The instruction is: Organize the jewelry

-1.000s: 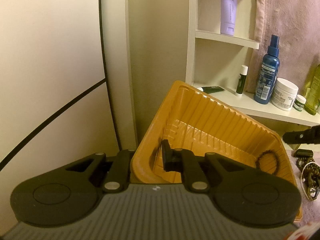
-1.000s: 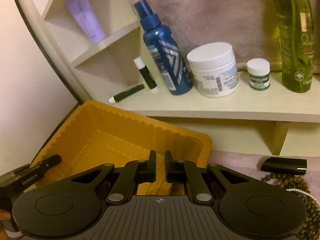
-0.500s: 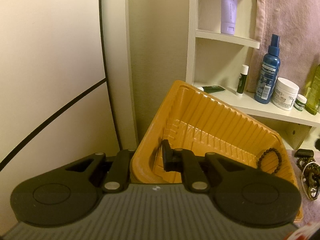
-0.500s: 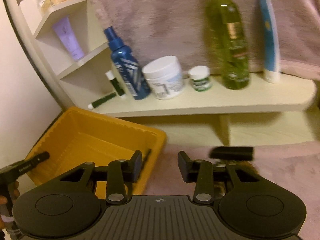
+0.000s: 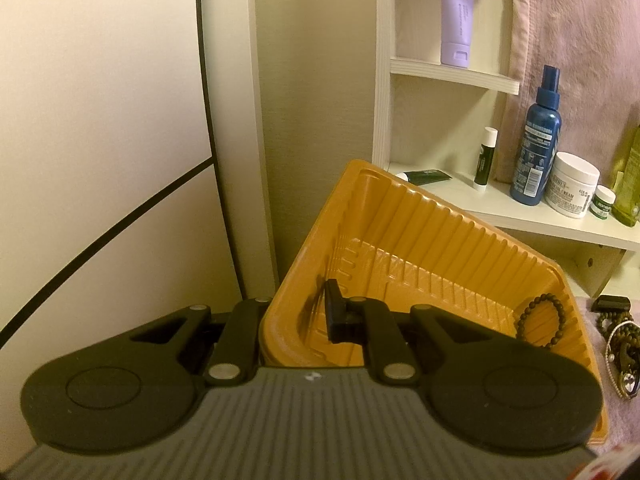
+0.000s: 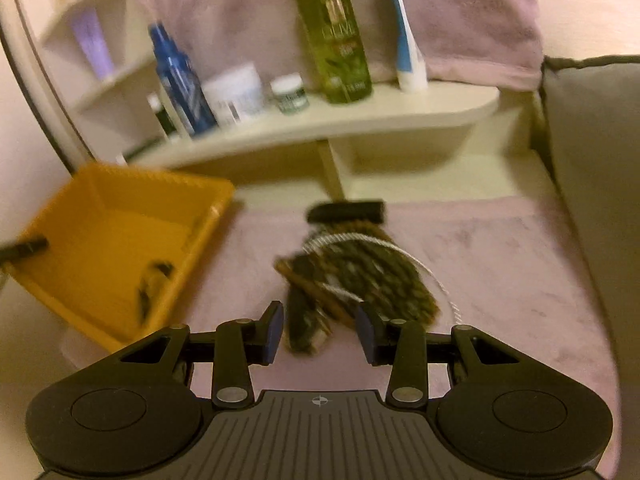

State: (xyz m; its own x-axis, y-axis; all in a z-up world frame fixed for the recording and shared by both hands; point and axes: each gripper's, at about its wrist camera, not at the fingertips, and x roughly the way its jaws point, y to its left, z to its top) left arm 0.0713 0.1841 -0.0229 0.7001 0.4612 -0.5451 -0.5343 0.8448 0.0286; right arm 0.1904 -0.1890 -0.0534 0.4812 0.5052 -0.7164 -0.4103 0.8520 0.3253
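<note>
My left gripper point(image 5: 294, 316) is shut on the near wall of a ribbed yellow tray point(image 5: 420, 236), one finger inside and one outside. A dark beaded bracelet point(image 5: 542, 320) lies in the tray's right corner; it shows blurred in the right wrist view point(image 6: 154, 284), inside the tray point(image 6: 100, 200). My right gripper point(image 6: 320, 332) is open and empty just above a heap of bead necklaces and chains point(image 6: 360, 272) on a pink cloth point(image 6: 500, 264). Part of that heap shows in the left wrist view point(image 5: 620, 344).
A black clip-like piece point(image 6: 346, 211) lies behind the heap. A cream shelf point(image 6: 360, 114) holds a blue spray bottle point(image 6: 180, 88), white jar point(image 6: 236, 94), small jar point(image 6: 289, 94) and green bottle point(image 6: 336, 32). A grey cushion point(image 6: 592, 168) stands at right.
My right gripper opened, left the tray and swung right over the jewelry heap. The beaded bracelet now lies in the tray. My left gripper has not moved.
</note>
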